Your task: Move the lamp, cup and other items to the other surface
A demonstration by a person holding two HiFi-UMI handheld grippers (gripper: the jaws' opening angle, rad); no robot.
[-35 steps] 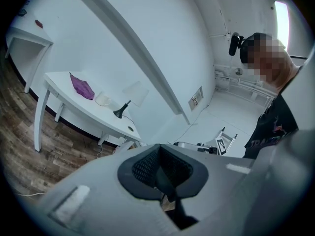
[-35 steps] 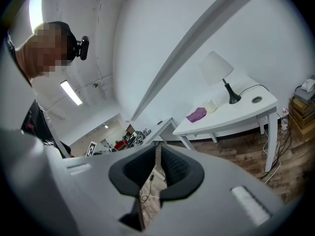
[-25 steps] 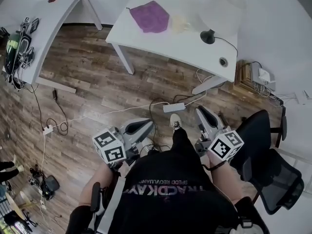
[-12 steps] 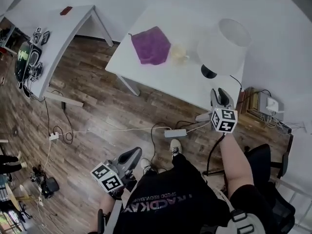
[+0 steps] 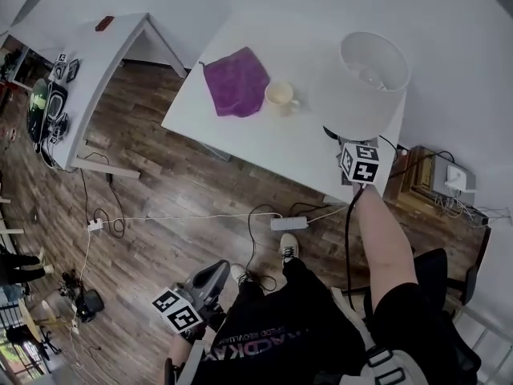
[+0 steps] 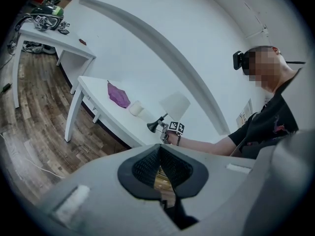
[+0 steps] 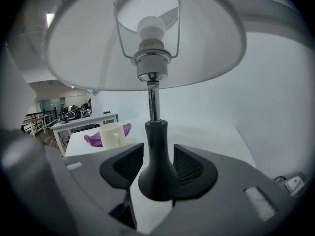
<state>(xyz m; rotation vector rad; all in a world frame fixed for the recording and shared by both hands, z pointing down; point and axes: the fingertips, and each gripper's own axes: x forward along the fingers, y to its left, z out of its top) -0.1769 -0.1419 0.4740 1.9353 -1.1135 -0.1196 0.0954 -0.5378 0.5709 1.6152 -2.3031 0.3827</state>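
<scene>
The lamp (image 5: 370, 79) is standing upright at the near right end of the white table (image 5: 264, 147). Its dark flared base (image 7: 156, 173) is sitting right between the jaws of the right gripper (image 7: 157, 150). Those jaws have just been opening and are standing apart around the base, with a gap showing between pad and base on one side, so nothing is being squeezed yet. This is looking like the first step, the reach for the lamp, with the grasp itself not yet made. Just beyond the base the cream cup (image 5: 279, 95) is waiting, and the purple cloth (image 5: 236, 81) is lying flat just beside it, on the side away from the lamp, both untouched on the same table. The other surface, the long white desk (image 5: 104, 54), is sitting well apart across the wooden floor (image 5: 184, 191), and it is carrying some dark gear (image 5: 46, 107) at one end. The left gripper (image 6: 159, 151) is hanging low at the person's (image 5: 280, 335) side, jaws pressed together on nothing and taking no part. The next move is probably calling for a firm close on the narrow neck of the base rather than the wide flare, then a straight lift. The lamp is looking top-heavy under that broad shade (image 7: 142, 43) and could be tipping on the way across.
</scene>
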